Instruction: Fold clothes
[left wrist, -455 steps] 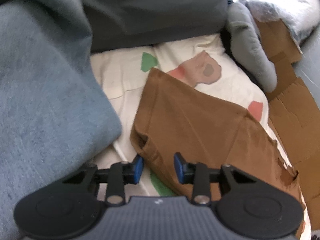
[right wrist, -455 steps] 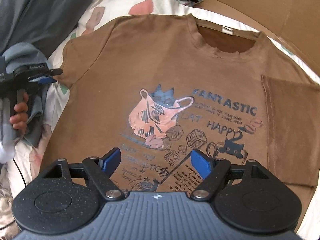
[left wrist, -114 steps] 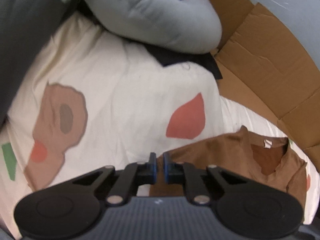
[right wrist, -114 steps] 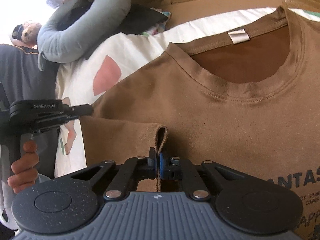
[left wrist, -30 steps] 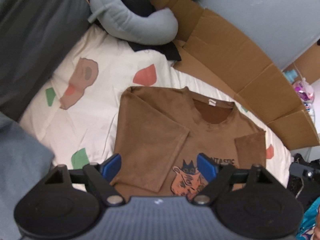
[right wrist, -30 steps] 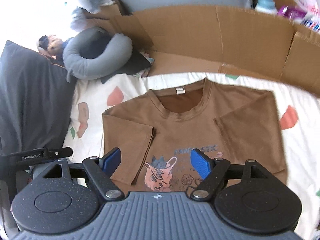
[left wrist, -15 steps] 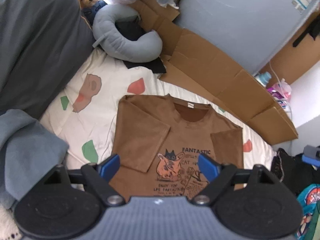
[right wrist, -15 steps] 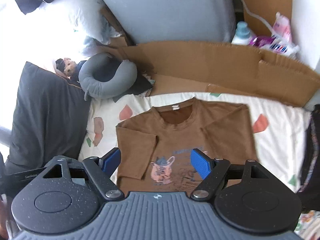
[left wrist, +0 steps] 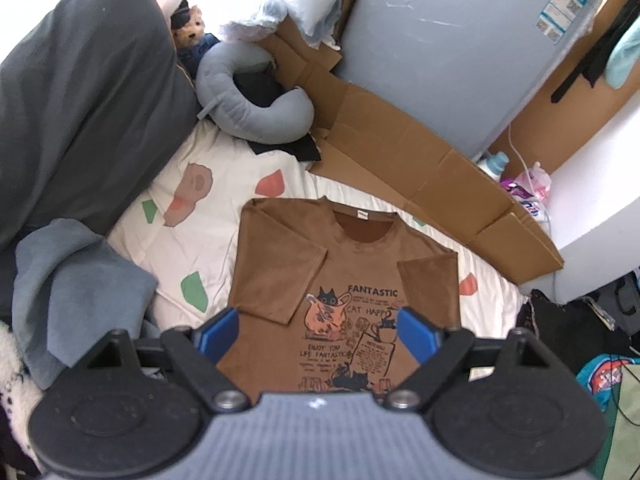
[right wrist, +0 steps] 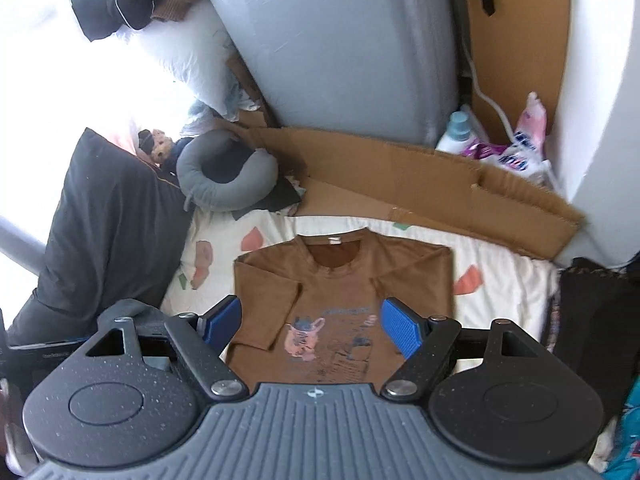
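Observation:
A brown T-shirt (left wrist: 352, 264) (right wrist: 340, 280) with a cat print lies face up on the white patterned bedsheet (left wrist: 200, 216) (right wrist: 496, 280), both short sleeves folded inward over the chest. My left gripper (left wrist: 318, 336) hangs open high above the shirt's lower half, blue pads spread wide, holding nothing. My right gripper (right wrist: 312, 330) is likewise open and empty, raised well above the shirt's hem. Neither touches the fabric.
A dark grey pillow (left wrist: 80, 100) (right wrist: 108, 220) lies to the left, a grey neck pillow (left wrist: 248, 108) (right wrist: 224, 184) and teddy bear (left wrist: 190, 38) behind. Flattened cardboard (left wrist: 420, 172) (right wrist: 420, 192) lines the far edge. A blue-grey garment (left wrist: 68, 292) sits at front left; bottles (right wrist: 500, 140) at back right.
Both grippers have risen further away from the bed, so the shirt looks smaller and more of the room shows. The shirt itself has not moved.

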### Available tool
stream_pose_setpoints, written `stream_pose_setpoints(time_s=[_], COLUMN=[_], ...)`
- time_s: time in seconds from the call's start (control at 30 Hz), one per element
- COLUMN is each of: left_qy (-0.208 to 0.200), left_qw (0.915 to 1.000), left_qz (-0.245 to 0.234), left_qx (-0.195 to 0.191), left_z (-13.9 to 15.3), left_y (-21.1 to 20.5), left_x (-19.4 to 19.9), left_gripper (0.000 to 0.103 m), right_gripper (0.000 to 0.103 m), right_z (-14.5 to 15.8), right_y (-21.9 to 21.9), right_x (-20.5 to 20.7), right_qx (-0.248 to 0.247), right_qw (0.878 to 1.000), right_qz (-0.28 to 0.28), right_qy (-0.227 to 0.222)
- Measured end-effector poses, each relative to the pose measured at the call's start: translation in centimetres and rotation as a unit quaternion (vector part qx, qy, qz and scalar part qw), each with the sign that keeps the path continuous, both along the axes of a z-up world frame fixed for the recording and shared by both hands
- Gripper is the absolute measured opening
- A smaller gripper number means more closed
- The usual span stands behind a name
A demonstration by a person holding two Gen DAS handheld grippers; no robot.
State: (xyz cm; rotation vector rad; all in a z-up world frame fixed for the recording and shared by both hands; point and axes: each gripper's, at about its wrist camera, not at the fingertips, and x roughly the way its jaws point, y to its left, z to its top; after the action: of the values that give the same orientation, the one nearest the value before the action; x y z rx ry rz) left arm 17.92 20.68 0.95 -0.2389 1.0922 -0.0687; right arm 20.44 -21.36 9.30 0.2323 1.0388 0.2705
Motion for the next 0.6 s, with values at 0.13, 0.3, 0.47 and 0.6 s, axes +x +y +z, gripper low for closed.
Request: stream_pose_setpoints(time_s=[0.13,0.3,0.47,0.6], left_qy=[-0.006,-0.005,-0.023,-0.031], left_qw=[1.0,1.0,0.9996,0.9992], left_qz=[-0.003,-0.008,-0.012,-0.021], left_qx=[-0.003,-0.002,0.007,0.011], left_z=[0.7,0.4,0.4,0.4], left_y=[-0.1,-0.3,-0.5,-0.8], left_x=[-1.8,-3.9,-6.1,-7.7], left_gripper=[0.088,0.088,0.088,0.088], right_gripper=[0.082,0.082,0.082,0.082], right_z=[0.9,0.0,-1.0,-1.6], right_y=[-1.7,-3.9,-5.0,-5.8], right_x=[-1.6,-4.3,-7.6,-9.9], right_qx=[-0.011,-0.019,-0.044,-0.049], right_qw=[1.0,1.0,0.999,0.998], right_qz=[0.0,-0.001,0.017,0.025], right_qy=[-0.008,-0.009,-0.016,-0.026])
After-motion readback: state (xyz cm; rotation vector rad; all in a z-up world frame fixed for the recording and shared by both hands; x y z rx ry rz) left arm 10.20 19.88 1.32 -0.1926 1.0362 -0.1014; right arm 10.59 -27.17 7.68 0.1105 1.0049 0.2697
